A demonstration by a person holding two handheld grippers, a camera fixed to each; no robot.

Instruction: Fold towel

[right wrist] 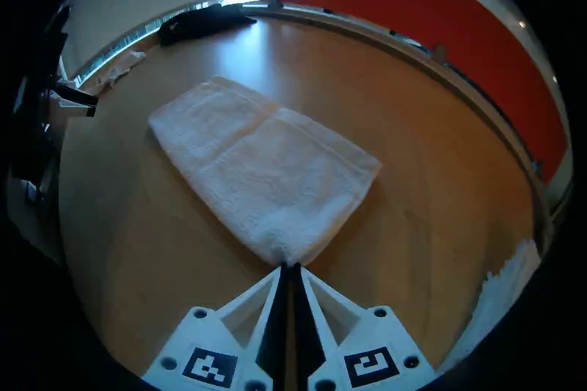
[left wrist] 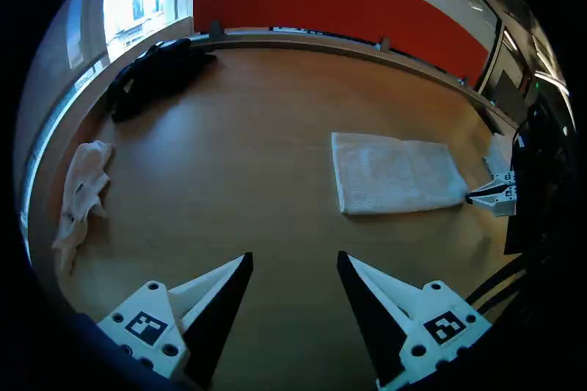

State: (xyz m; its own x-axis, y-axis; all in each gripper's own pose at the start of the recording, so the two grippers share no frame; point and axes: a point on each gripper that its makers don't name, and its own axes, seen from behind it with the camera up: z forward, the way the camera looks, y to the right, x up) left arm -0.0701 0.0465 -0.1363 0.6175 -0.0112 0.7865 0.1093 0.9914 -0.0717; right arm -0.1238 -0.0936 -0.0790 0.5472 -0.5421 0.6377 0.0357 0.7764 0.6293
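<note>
towel [right wrist: 264, 171]: folded, flat on wooden table [right wrist: 440, 193] | right gripper [right wrist: 291, 268]: jaws closed at its near corner, pinch unconfirmed | left gripper [left wrist: 293, 262]: jaws wide, well apart from towel | we confirm grip, then fold edges square.
</note>
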